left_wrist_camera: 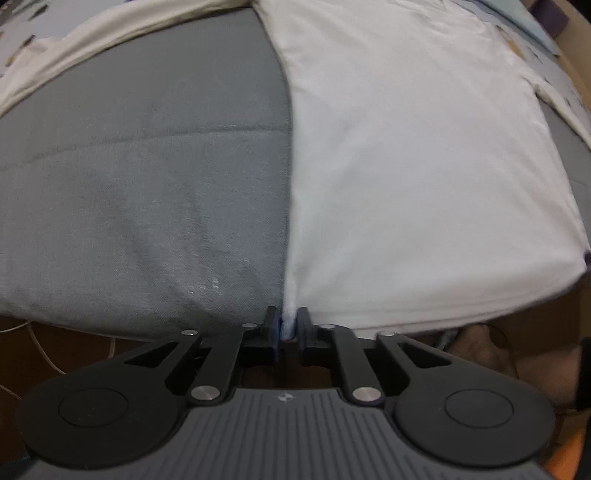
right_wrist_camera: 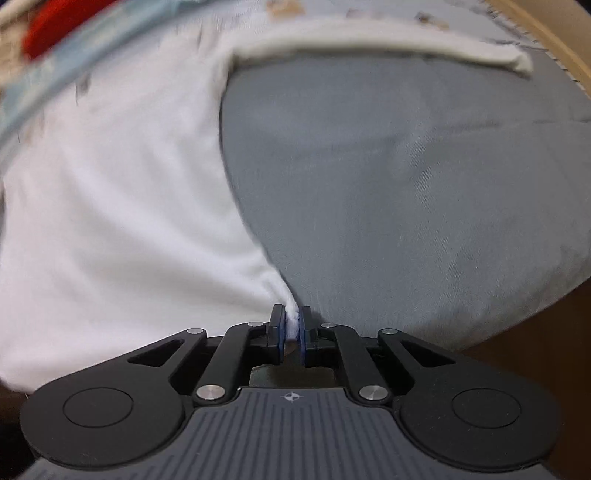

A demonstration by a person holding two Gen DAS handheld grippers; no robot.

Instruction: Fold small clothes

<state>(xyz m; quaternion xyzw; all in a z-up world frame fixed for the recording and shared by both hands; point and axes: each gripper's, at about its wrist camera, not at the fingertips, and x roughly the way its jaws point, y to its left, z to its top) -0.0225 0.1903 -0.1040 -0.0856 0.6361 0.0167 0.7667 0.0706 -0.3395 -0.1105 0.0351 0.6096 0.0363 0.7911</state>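
A white T-shirt lies spread on a grey cushion, filling the right half of the left wrist view. My left gripper is shut on the shirt's near left corner, white cloth bunched between its blue pads. In the right wrist view the same white shirt covers the left half, and my right gripper is shut on its near right corner, cloth pinched between the pads. One sleeve stretches across the far side of the cushion.
A cream cloth lies along the cushion's far left edge. A pale blue patterned fabric and something red sit beyond the shirt. Brown floor with a thin cord shows below the cushion's near edge. A wooden rim curves at the far right.
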